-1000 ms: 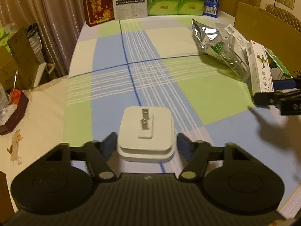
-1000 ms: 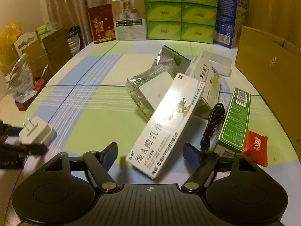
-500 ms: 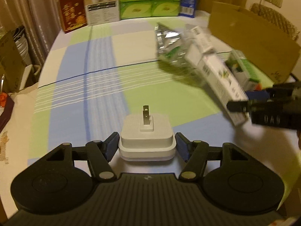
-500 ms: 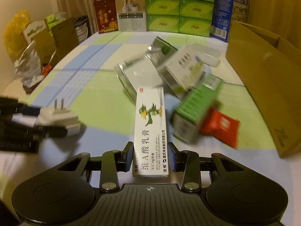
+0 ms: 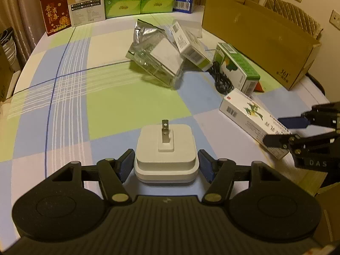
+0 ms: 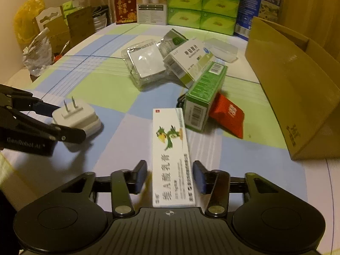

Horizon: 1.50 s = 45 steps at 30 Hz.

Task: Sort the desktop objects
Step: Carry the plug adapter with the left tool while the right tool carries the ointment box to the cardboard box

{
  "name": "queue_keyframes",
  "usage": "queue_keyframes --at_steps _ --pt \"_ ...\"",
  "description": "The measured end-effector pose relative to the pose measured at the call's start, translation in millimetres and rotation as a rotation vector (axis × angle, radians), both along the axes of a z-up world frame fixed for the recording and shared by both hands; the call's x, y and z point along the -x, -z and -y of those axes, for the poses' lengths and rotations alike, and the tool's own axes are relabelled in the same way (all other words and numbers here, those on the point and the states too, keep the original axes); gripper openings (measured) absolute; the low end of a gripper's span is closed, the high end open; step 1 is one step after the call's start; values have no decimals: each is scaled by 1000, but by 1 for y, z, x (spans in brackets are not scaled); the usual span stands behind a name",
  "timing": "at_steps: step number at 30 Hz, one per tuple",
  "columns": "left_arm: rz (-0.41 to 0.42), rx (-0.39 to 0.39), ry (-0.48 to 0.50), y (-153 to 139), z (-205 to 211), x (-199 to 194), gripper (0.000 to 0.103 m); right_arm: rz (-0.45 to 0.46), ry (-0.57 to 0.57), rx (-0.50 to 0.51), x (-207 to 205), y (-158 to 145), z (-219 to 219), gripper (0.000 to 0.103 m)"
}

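A white plug adapter (image 5: 165, 153) with two metal prongs sits between the fingers of my left gripper (image 5: 166, 165), which is shut on it; it also shows in the right wrist view (image 6: 77, 118). A long white ointment box (image 6: 171, 155) with a green bird print lies between the fingers of my right gripper (image 6: 170, 178). The jaws stand slightly apart from the box sides, open. The box also shows in the left wrist view (image 5: 252, 116), with the right gripper (image 5: 282, 130) at its near end.
A foil bag (image 6: 144, 63), a white medicine box (image 6: 189, 60), a green box (image 6: 204, 94), a red packet (image 6: 228, 115) and a black cable (image 5: 222, 80) lie mid-table. An open cardboard box (image 6: 297, 89) stands at the right. Tissue packs (image 6: 201, 4) line the far edge.
My right gripper closed around the ointment box, pulled it toward me away from the pile, then its jaws opened a little. My left gripper swung right with the adapter held.
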<state>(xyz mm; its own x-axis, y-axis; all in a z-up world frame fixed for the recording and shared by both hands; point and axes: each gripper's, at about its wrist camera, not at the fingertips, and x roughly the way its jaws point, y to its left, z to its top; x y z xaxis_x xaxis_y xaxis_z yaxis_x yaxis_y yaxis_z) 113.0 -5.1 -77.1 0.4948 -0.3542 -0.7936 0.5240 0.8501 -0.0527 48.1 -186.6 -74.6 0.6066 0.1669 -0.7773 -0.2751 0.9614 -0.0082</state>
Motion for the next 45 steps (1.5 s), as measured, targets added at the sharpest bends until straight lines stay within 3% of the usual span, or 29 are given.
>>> queue_keyframes --at_steps 7,8,9,13,18,26,33,45 --pt "2 -33 -2 8 8 0 60 0 -18 11 -11 9 -6 49" --pt "2 -38 -2 9 9 0 60 -1 -17 8 -12 9 -6 47" --pt "0 -39 -2 10 9 0 60 -3 -15 0 -12 9 -5 37" --pt "-2 -47 -2 12 12 0 60 -8 -25 -15 -8 6 -1 35" --pt "-9 -55 7 9 21 5 60 20 -27 -35 2 -8 5 35" --pt "-7 18 -38 -11 30 26 60 96 3 -66 16 -45 26 35" --pt "35 35 -18 -40 61 37 60 168 88 -81 18 -80 69 35" --pt "117 82 74 -99 165 25 60 257 218 -100 -5 -144 178 35"
